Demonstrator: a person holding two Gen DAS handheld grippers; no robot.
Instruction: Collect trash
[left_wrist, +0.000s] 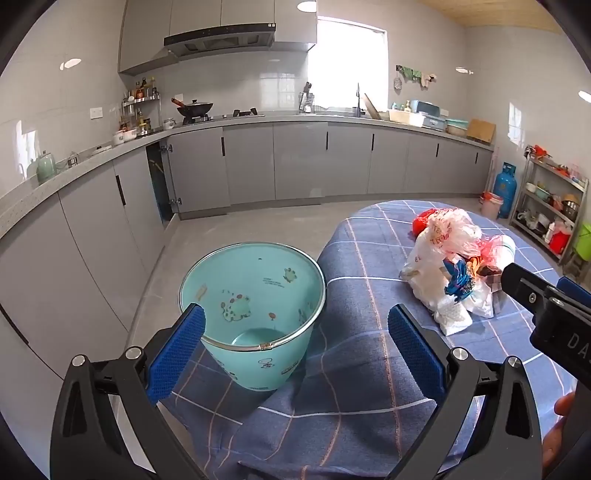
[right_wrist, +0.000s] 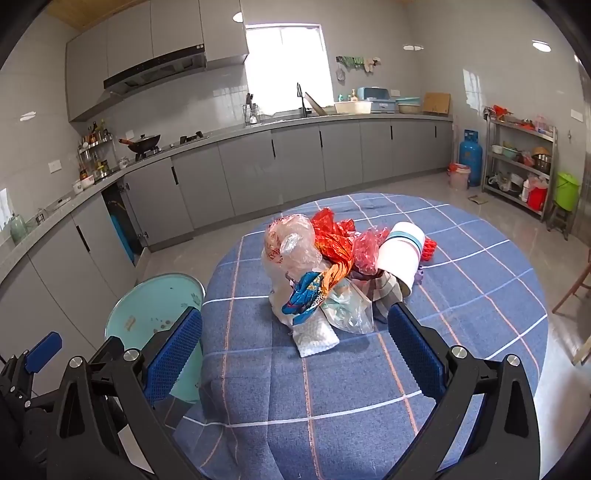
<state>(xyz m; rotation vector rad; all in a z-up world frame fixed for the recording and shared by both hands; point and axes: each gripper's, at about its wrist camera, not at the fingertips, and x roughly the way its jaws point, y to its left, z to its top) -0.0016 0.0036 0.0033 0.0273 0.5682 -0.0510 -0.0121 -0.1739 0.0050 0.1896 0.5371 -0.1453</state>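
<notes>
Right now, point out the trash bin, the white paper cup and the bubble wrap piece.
trash bin (left_wrist: 255, 280), left wrist view, inner wall.
white paper cup (right_wrist: 400, 254), right wrist view, side wall.
bubble wrap piece (right_wrist: 317, 339), right wrist view, centre.

Left gripper (left_wrist: 295, 347) and right gripper (right_wrist: 294, 345) both held level, jaws spread wide, holding nothing
</notes>
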